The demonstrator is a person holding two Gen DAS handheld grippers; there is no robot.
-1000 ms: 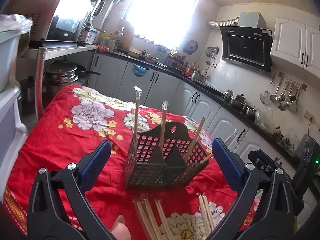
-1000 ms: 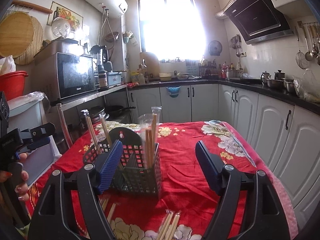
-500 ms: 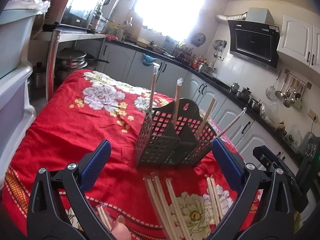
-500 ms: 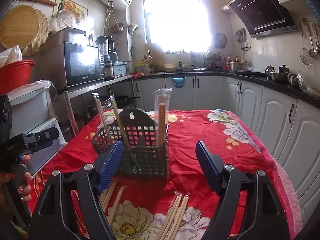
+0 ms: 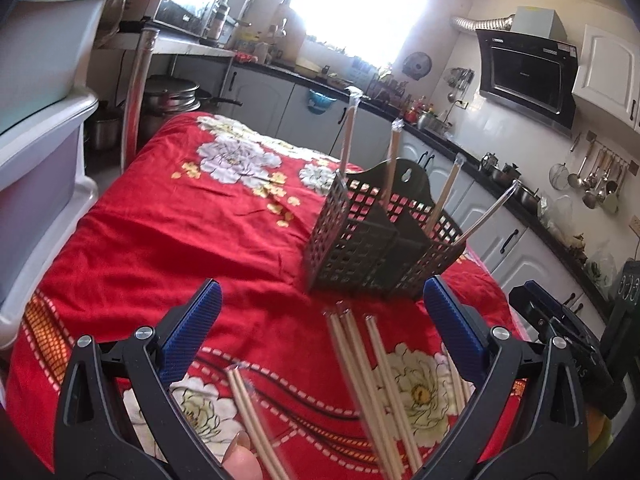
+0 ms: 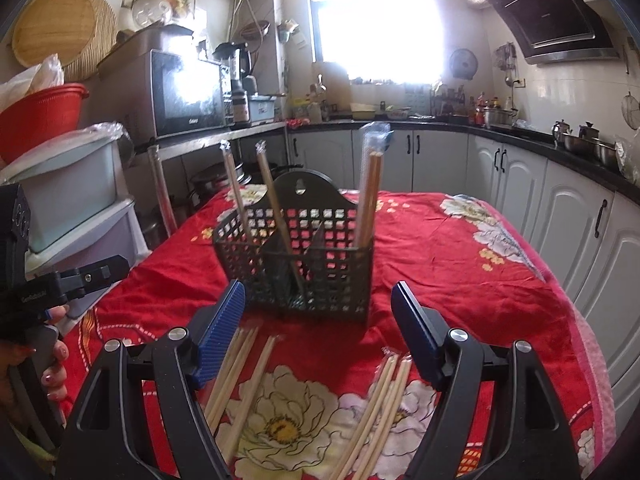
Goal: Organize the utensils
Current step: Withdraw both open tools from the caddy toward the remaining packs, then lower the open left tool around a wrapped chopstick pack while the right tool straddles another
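A dark perforated utensil holder (image 5: 380,236) (image 6: 304,256) stands upright on the red floral tablecloth (image 5: 180,232) (image 6: 460,264), with several plastic-wrapped chopstick pairs sticking up from its compartments. More wrapped chopsticks (image 5: 372,384) (image 6: 380,404) lie flat on the cloth in front of it; another bundle (image 6: 236,372) lies to their left. My left gripper (image 5: 320,332) is open above the loose chopsticks, nothing between its blue pads. My right gripper (image 6: 318,332) is open too, just short of the holder, empty. The left gripper's handle and a hand (image 6: 36,328) show at the right wrist view's left edge.
Stacked plastic storage bins (image 5: 44,128) (image 6: 76,200) stand off the table's left side. A metal shelf with a microwave (image 6: 184,96) and pots sits behind. White cabinets (image 6: 560,216) and a dark counter run along the right, close to the table's edge.
Both grippers have dropped lower and tilted down toward the table, so more of the loose chopsticks in front of the holder shows. Jaws have stayed the same width.
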